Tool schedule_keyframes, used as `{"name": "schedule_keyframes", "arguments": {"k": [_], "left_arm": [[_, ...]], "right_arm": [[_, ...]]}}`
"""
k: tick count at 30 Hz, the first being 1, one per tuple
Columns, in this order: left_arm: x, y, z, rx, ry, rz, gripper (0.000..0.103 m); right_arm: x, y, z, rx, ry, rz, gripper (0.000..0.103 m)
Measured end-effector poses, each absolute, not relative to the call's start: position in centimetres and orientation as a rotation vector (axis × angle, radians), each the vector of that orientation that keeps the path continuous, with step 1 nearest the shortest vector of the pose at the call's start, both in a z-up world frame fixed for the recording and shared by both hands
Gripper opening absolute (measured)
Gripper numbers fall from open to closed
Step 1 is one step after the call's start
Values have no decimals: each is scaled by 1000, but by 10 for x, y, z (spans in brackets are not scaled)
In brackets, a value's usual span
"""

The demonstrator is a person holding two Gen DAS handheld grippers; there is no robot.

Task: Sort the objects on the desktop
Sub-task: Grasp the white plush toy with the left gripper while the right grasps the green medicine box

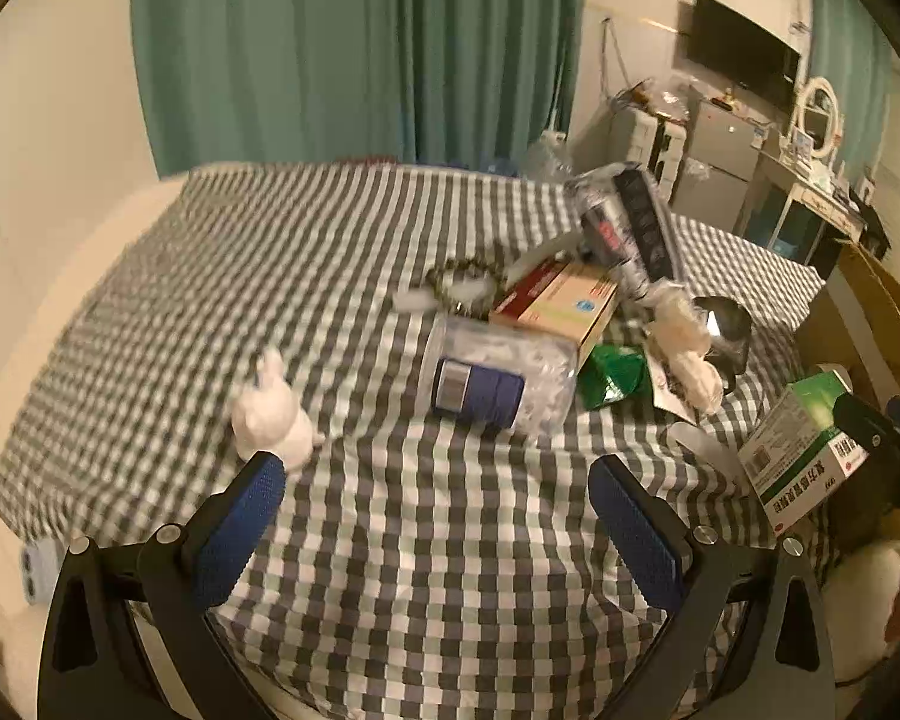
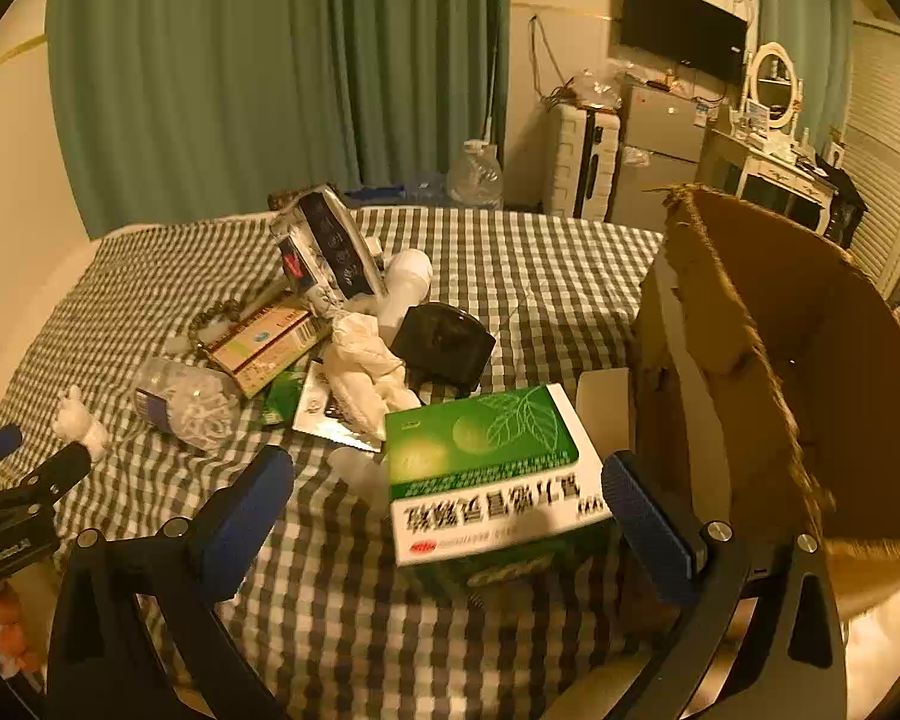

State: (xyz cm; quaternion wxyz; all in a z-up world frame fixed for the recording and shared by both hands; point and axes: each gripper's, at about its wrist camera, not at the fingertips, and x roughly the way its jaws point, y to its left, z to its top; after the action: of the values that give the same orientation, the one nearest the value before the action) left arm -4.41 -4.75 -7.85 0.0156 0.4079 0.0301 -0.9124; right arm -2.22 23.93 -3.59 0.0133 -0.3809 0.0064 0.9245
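Note:
A pile of objects lies on the checked cloth (image 1: 390, 540): a clear jar with a blue label (image 1: 498, 378), a red-and-cream medicine box (image 1: 561, 300), a green packet (image 1: 612, 375), white tissue (image 1: 687, 348), a black object (image 1: 726, 330) and a white rabbit figure (image 1: 270, 414). My left gripper (image 1: 435, 510) is open and empty, just in front of the jar. My right gripper (image 2: 447, 498) is open; a green-and-white medicine box (image 2: 492, 468) sits between its fingers, against the right pad, the left pad apart from it. The box also shows in the left wrist view (image 1: 804, 450).
An open cardboard box (image 2: 780, 372) stands at the table's right edge, beside the right gripper. A bead bracelet (image 2: 216, 315) and a tilted silver-black package (image 2: 324, 246) lie at the back of the pile. Green curtains, a fridge and a dresser stand behind.

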Motion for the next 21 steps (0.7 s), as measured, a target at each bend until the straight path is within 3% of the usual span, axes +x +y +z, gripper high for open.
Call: {"name": "schedule_keyframes", "arguments": {"k": [5, 13, 18, 21], "left_arm": [[-54, -66, -86, 1337, 256, -2782, 103], [-88, -99, -93, 1411, 134, -2708, 103], [-108, -126, -113, 1508, 242, -2596, 103], [-117, -135, -129, 1592, 310, -2534, 103]], "right_arm": [[-45, 246, -58, -1328, 17, 2820, 103], [-48, 243, -55, -1315, -62, 2809, 102], [-65, 242, -58, -1370, -242, 2763, 103], [-75, 244, -75, -1502, -253, 2720, 103]]}}
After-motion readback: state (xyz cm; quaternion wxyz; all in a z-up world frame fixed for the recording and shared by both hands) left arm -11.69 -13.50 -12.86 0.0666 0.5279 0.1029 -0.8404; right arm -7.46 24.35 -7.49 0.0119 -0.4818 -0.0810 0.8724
